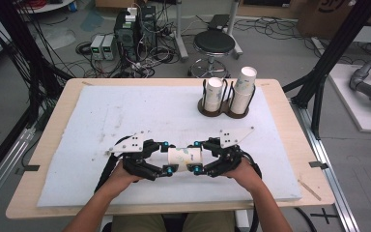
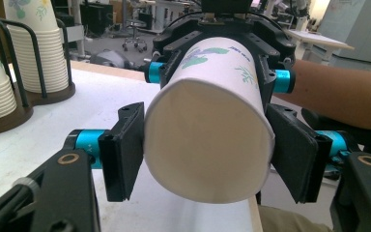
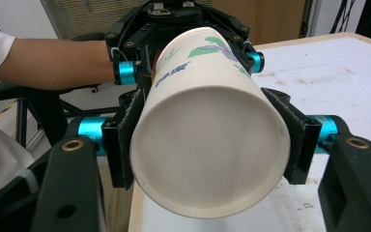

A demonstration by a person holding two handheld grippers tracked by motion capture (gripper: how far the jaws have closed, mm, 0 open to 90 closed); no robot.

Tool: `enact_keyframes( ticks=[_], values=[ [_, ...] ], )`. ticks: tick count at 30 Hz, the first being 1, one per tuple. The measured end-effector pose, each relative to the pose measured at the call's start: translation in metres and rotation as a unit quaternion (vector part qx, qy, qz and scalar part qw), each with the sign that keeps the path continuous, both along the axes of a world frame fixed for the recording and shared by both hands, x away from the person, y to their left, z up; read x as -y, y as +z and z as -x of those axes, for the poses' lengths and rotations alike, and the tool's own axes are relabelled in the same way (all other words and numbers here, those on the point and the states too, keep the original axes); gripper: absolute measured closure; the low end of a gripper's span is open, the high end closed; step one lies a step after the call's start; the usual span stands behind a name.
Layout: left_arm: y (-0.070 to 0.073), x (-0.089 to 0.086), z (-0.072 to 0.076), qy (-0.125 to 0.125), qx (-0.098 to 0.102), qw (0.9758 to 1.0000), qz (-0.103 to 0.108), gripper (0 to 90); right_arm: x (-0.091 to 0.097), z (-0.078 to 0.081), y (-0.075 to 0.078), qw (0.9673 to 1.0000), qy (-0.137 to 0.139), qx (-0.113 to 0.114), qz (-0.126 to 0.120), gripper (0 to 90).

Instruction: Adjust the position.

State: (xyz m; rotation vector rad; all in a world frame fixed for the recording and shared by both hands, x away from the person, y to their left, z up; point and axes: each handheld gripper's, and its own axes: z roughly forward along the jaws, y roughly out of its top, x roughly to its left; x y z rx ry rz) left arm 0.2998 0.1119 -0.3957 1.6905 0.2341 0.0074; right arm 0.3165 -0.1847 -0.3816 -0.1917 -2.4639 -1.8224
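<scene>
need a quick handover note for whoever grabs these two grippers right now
Left gripper: jaws shut on one end of the paper cup.
Right gripper: jaws shut on the other end of the cup.
The cup lies sideways between the two grippers, near the front edge of the white mat. It may be two nested cups; I cannot tell.
The cup holder at the far right of the mat carries two stacks of cups.
Done: both grips are set.
Probably left: pull the cups apart or move the cup on.
</scene>
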Motion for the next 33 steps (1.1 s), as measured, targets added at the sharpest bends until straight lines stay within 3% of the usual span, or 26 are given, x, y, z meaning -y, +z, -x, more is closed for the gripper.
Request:
enact_keyframes(
  ticks=[3,5,10,12,18,22,26,27,28,29,30,31,32,33],
  values=[
    [0.001,0.0,0.001,-0.001,0.002,1.0,-0.001,33.6,0.0,0.001,0.001,1.0,0.0,0.0,0.001,36.3],
    [0.003,0.0,0.001,0.002,0.006,1.0,-0.007,34.4,-0.001,0.001,0.002,0.9999,-0.015,-0.004,0.004,28.9],
    [0.003,-0.001,0.001,0.003,0.005,1.0,-0.008,34.9,0.0,0.002,0.003,0.9998,-0.02,-0.006,0.005,26.0],
    [0.004,-0.001,0.001,0.004,0.008,0.9999,-0.012,34.9,0.001,0.003,0.004,0.9993,-0.035,-0.008,0.009,19.9],
    [0.013,-0.005,0.001,0.015,0.02,0.9992,-0.03,34.9,0.006,0.005,0.012,0.9989,-0.046,0.007,0.009,19.9],
    [0.023,-0.008,0.0,0.021,0.025,0.9968,-0.073,34.9,0.007,0.006,0.019,0.9974,-0.061,0.025,0.028,19.9],
    [0.034,-0.009,-0.002,0.027,0.023,0.9938,-0.105,35.2,0.0,0.006,0.028,0.9934,-0.066,0.052,0.078,19.9],
    [0.036,-0.009,-0.003,0.028,0.021,0.993,-0.113,35.3,0.0,0.006,0.028,0.9934,-0.066,0.052,0.078,19.9],
    [0.039,-0.009,-0.004,0.029,0.022,0.9918,-0.123,35.5,-0.005,0.006,0.033,0.9904,-0.064,0.068,0.102,19.9],
    [0.041,-0.009,-0.004,0.028,0.023,0.9904,-0.133,35.5,-0.005,0.006,0.033,0.9904,-0.064,0.068,0.102,19.9],
    [0.044,-0.009,-0.005,0.028,0.024,0.989,-0.144,35.6,-0.009,0.006,0.038,0.9874,-0.06,0.079,0.124,19.9],
    [0.046,-0.008,-0.005,0.026,0.024,0.9875,-0.153,35.6,-0.009,0.006,0.038,0.9874,-0.06,0.079,0.124,19.9],
    [0.048,-0.007,-0.006,0.026,0.022,0.9867,-0.159,35.8,-0.014,0.005,0.043,0.9841,-0.057,0.09,0.142,19.9],
    [0.051,-0.007,-0.007,0.024,0.023,0.9847,-0.171,35.8,-0.014,0.005,0.043,0.9841,-0.057,0.09,0.142,19.9]
  ],
)
